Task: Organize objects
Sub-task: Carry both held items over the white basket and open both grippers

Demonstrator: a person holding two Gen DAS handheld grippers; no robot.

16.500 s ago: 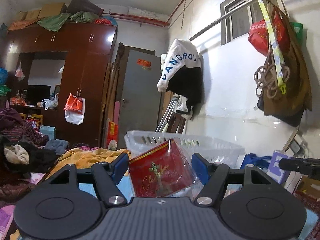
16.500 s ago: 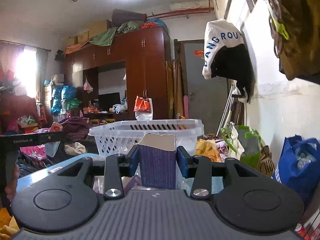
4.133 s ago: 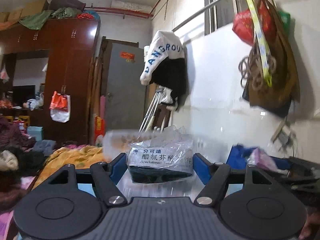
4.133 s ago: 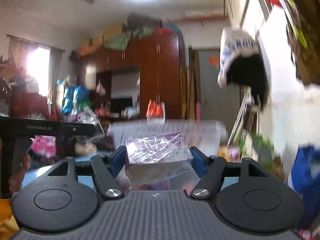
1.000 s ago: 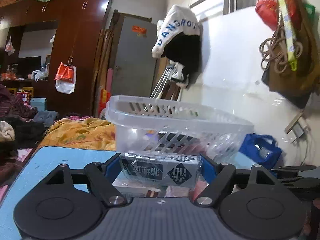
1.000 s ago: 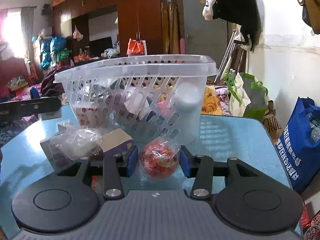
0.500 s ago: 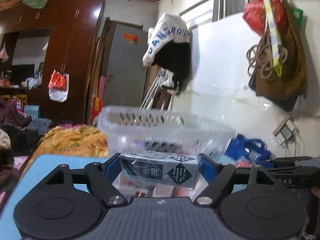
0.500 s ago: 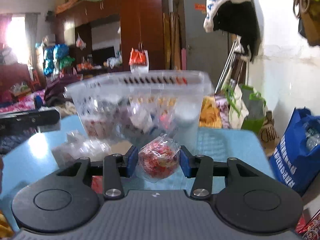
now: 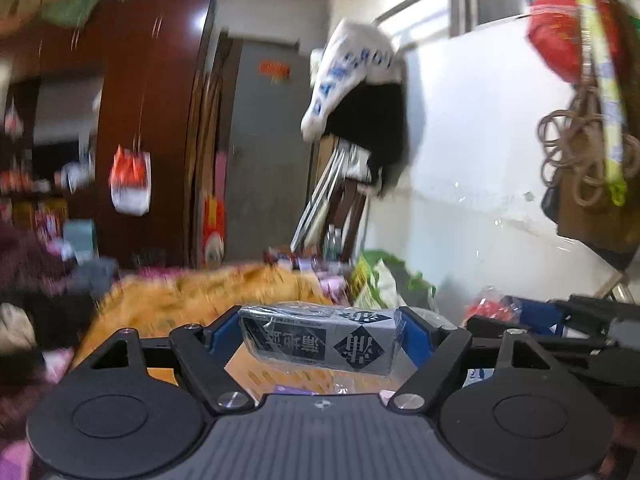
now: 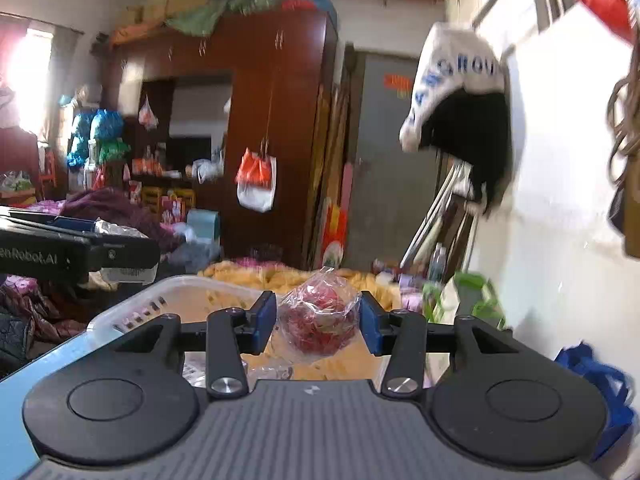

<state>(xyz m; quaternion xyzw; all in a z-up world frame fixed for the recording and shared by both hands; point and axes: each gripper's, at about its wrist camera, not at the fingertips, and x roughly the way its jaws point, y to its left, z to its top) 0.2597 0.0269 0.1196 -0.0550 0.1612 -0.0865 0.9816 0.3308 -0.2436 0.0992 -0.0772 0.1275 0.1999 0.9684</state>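
My left gripper (image 9: 318,332) is shut on a dark box wrapped in clear plastic (image 9: 316,340), with white Chinese characters on its face, held up in the air. My right gripper (image 10: 318,320) is shut on a small clear bag of red pieces (image 10: 320,322) and holds it above the white plastic basket (image 10: 132,312). The basket's rim shows low in the right wrist view, with packets inside it. The right gripper also shows in the left wrist view (image 9: 560,332) at the right, and the left gripper in the right wrist view (image 10: 80,256) at the left.
The blue table edge (image 10: 24,372) shows at lower left. An orange blanket (image 9: 192,296) lies beyond the basket. A brown wardrobe (image 10: 272,120), a grey door (image 9: 260,152) and a white wall with hanging clothes (image 9: 360,92) stand behind. A blue bag (image 10: 600,376) sits at lower right.
Both grippers have risen with their loads. The basket has dropped low in the right wrist view and out of the left wrist view. The views are motion-blurred.
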